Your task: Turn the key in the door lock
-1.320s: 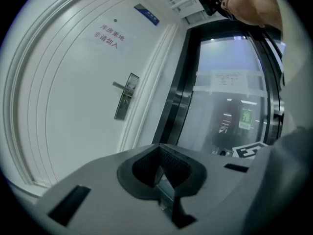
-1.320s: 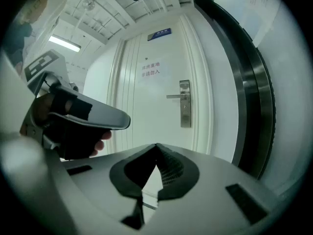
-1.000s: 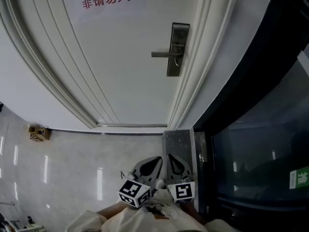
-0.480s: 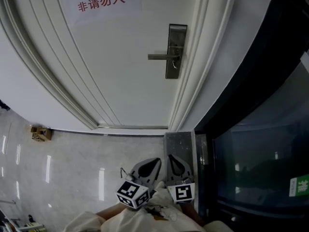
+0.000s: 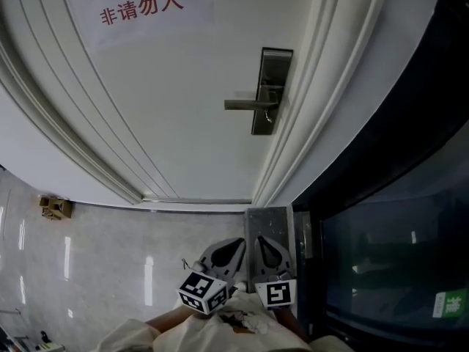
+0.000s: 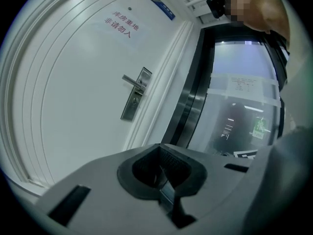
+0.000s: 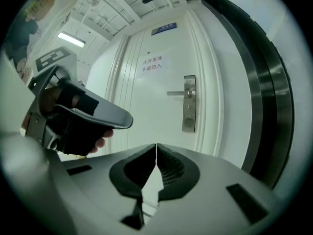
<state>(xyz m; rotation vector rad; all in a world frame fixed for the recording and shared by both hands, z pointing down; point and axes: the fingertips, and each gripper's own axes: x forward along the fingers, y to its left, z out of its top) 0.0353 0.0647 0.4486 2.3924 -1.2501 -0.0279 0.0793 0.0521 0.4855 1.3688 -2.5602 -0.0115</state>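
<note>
A white door (image 5: 183, 86) carries a steel lock plate (image 5: 270, 90) with a lever handle (image 5: 248, 104) pointing left. A small keyhole or key sits just under the lever; it is too small to tell which. My two grippers are held side by side low in the head view, far short of the lock. The left gripper (image 5: 229, 249) has its jaws closed together with nothing in them. The right gripper (image 5: 268, 249) is also shut and empty. The lock plate (image 6: 136, 93) lies up and left of the left gripper (image 6: 159, 150). In the right gripper view, the lock plate (image 7: 189, 103) lies above the right gripper (image 7: 156, 146).
Red lettering (image 5: 139, 7) is printed on the door. A dark glass panel (image 5: 396, 218) with a black frame stands right of the doorway. A grey stone threshold block (image 5: 270, 222) lies at the frame's foot. A small brown box (image 5: 55, 207) sits on the glossy floor at left.
The door and lock have drifted lower and look slightly larger in the head view. Both grippers keep their side-by-side pose and stay shut.
</note>
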